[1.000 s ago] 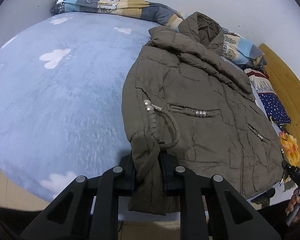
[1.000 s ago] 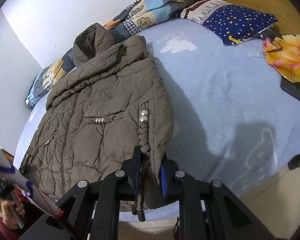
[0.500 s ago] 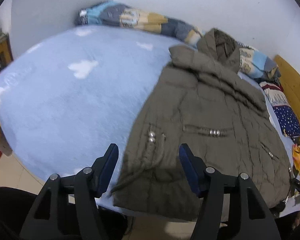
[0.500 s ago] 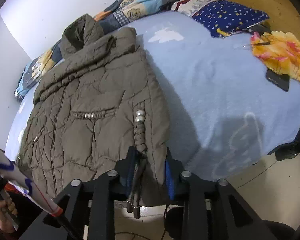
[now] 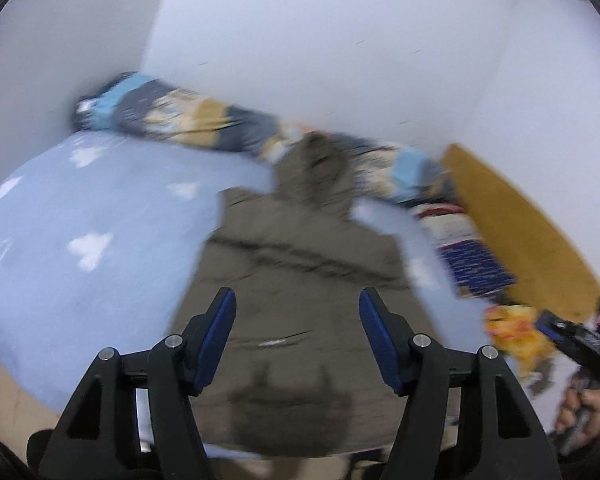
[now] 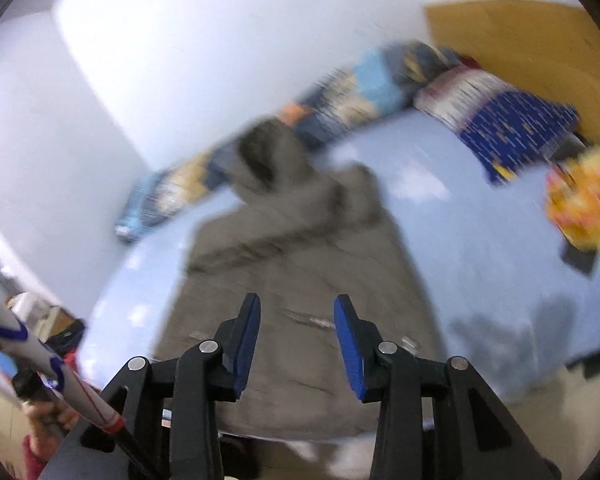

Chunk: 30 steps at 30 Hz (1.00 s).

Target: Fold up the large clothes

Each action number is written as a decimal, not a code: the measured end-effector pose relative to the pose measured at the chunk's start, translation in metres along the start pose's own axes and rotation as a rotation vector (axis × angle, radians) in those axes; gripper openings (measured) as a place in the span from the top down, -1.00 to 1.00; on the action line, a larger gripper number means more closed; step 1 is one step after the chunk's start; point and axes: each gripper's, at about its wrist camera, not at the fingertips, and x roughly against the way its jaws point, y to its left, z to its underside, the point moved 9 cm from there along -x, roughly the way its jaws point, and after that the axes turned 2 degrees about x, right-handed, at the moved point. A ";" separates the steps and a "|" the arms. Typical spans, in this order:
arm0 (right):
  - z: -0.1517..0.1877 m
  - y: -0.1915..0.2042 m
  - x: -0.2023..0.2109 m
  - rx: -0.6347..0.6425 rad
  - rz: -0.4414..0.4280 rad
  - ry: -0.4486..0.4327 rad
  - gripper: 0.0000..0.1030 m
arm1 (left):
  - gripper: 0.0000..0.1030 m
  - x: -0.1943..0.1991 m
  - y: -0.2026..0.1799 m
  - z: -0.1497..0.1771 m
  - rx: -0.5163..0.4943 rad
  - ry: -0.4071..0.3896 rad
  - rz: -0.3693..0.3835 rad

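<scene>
Lay spread flat, the olive padded jacket (image 5: 300, 280), hood toward the bed's far edge and hem hanging over the near edge of the blue cloud-print bed (image 5: 100, 220). Hovered above that hem with nothing held, the left claw (image 5: 298, 340) gaping wide and the right claw (image 6: 296, 344) parted somewhat less. Likely to slither floorward, judging by the overhang and slick padding, if gripped one-sidedly.
</scene>
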 end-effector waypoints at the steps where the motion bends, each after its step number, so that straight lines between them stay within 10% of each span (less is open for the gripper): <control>1: -0.011 0.018 0.007 0.017 -0.039 -0.022 0.12 | -0.23 0.006 -0.013 -0.010 -0.003 -0.012 0.032; 12: -0.072 0.130 0.039 0.231 -0.153 -0.178 -0.11 | -0.42 0.046 -0.108 -0.085 -0.192 -0.167 0.136; 30: -0.013 0.043 -0.231 0.226 0.057 0.197 -0.12 | -0.42 -0.220 -0.005 -0.002 -0.241 0.088 -0.262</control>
